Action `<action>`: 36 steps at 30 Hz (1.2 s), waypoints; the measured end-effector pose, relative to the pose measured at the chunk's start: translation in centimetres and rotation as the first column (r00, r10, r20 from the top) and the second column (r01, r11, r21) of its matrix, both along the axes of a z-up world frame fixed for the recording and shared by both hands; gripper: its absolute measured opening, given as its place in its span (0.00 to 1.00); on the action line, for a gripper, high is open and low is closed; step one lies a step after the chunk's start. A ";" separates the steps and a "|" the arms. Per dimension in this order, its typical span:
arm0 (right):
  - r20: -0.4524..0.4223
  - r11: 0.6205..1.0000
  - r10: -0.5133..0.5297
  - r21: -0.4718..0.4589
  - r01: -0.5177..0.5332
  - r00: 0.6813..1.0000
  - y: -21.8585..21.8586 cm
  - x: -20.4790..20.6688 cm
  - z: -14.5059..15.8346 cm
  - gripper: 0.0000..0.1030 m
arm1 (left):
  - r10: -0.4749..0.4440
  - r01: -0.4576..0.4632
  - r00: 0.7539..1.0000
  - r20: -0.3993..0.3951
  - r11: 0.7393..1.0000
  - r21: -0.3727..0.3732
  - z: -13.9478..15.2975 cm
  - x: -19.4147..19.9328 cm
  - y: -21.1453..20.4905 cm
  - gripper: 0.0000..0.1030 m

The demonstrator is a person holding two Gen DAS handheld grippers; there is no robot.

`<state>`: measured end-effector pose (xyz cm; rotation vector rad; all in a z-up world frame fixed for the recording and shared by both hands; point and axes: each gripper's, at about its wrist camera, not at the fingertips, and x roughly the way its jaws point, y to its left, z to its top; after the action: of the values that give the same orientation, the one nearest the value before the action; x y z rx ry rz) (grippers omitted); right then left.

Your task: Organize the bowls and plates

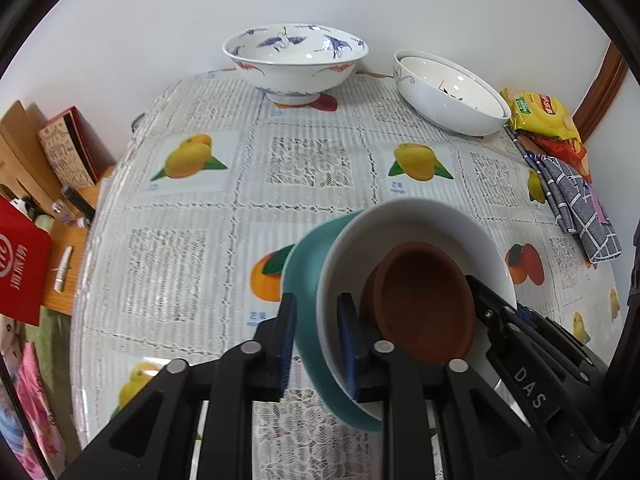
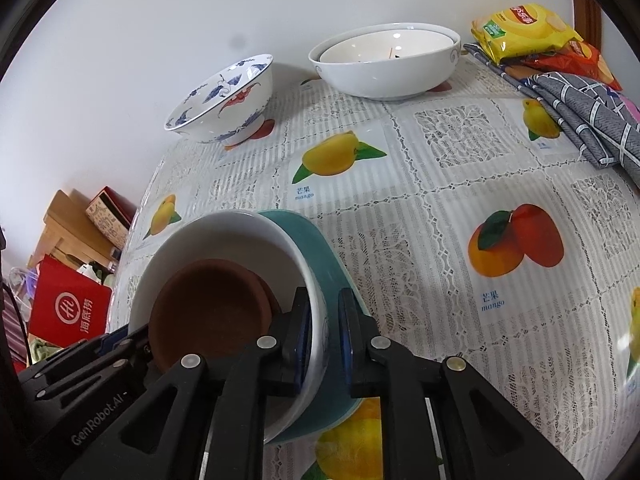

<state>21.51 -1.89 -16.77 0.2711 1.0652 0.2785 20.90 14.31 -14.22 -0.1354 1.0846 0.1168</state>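
A: In the left wrist view, what writing can be read?

B: "DAS" in pale letters on the right gripper (image 1: 472,280) at the lower right, "芒果 mango" under a printed fruit on the tablecloth (image 1: 312,168), and a round white logo on the red bag (image 1: 20,268) at the left edge. The yellow snack packet (image 1: 540,114) at the upper right has print too small to read.

A: And the stack?

B: Low and centre: a teal plate (image 1: 304,280), a glossy white bowl (image 1: 420,224) in it, a matte brown dish (image 1: 424,300) tilted inside. The left gripper (image 1: 316,340) straddles the plate and bowl rims, its blue-padded jaws slightly spread; whether the pads press cannot be told. The stack's near edge is hidden behind the black fingers.

A: Now the right wrist view?

B: "GenRobot.AI" runs along the left gripper (image 2: 132,340) at the lower left; "芒果 mango" shows twice on the lacy plastic cloth. The right gripper (image 2: 324,332) has one jaw inside the white bowl (image 2: 224,236) and one outside the teal plate (image 2: 316,248), narrowly parted; contact is unclear. The brown dish (image 2: 208,308) lies inside.

A: Farther back?

B: A blue-and-red painted bowl (image 2: 224,104) at the upper left, two nested white bowls (image 2: 384,64) at the top centre, a grey checked cloth (image 2: 580,116) at the right, cut off by the frame.
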 end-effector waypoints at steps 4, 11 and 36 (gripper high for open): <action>0.009 1.000 -0.003 0.007 0.003 1.000 -0.3 -0.4 0.4 0.17 | 0.006 -0.006 1.000 0.004 1.000 0.003 0.5 -0.4 0.3 0.23; 0.019 1.000 0.021 -0.014 -0.021 1.000 -0.8 -1.5 1.4 0.21 | 0.003 -0.003 1.000 0.012 1.000 0.003 1.3 -1.8 -0.1 0.28; 0.243 0.948 -0.117 -0.263 0.181 0.963 -12.1 -15.9 12.8 0.58 | -0.144 0.136 0.960 0.239 0.990 0.049 10.6 -13.5 -9.5 0.58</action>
<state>5.64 -13.99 -3.98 0.0594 0.8415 0.0156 7.37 4.82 -3.67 -0.0417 0.8453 -0.0097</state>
